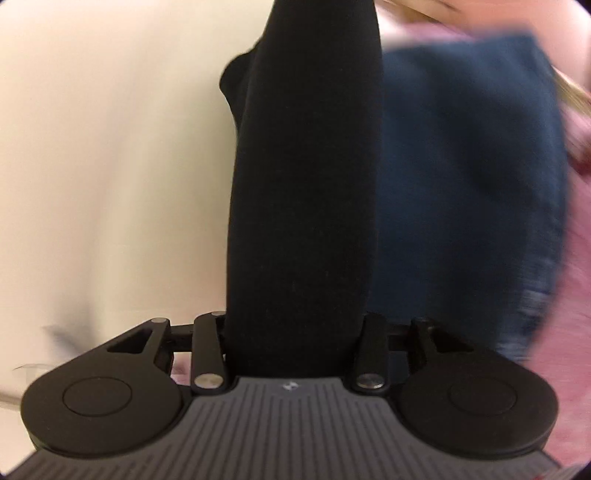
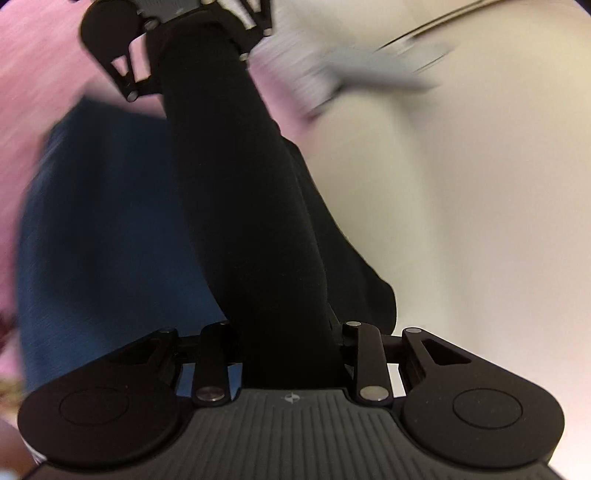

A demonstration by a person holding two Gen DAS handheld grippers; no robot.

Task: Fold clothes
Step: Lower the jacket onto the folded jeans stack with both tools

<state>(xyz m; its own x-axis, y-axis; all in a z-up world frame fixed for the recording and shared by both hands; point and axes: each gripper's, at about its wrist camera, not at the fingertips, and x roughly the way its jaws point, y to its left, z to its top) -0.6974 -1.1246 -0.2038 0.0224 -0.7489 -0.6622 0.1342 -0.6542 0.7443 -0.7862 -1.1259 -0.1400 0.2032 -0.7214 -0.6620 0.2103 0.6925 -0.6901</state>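
A black garment (image 1: 303, 166) rises as a thick rolled band from between the jaws of my left gripper (image 1: 297, 280) and hides its fingertips. In the right wrist view the same black garment (image 2: 243, 206) stretches from my right gripper (image 2: 291, 295) up to the left gripper (image 2: 192, 40) at the top left, hanging between the two. Both grippers look shut on the band, one at each end. Below it a dark blue garment (image 1: 461, 184) lies flat, and it also shows as the blue garment (image 2: 110, 240) in the right wrist view.
The blue garment rests on a pink cover (image 2: 40, 59), also visible as the pink cover (image 1: 576, 302). A cream surface (image 1: 110, 147) fills the other side, seen too as the cream surface (image 2: 480, 221). A blurred grey object (image 2: 369, 70) and a thin dark cord (image 2: 428, 26) lie far off.
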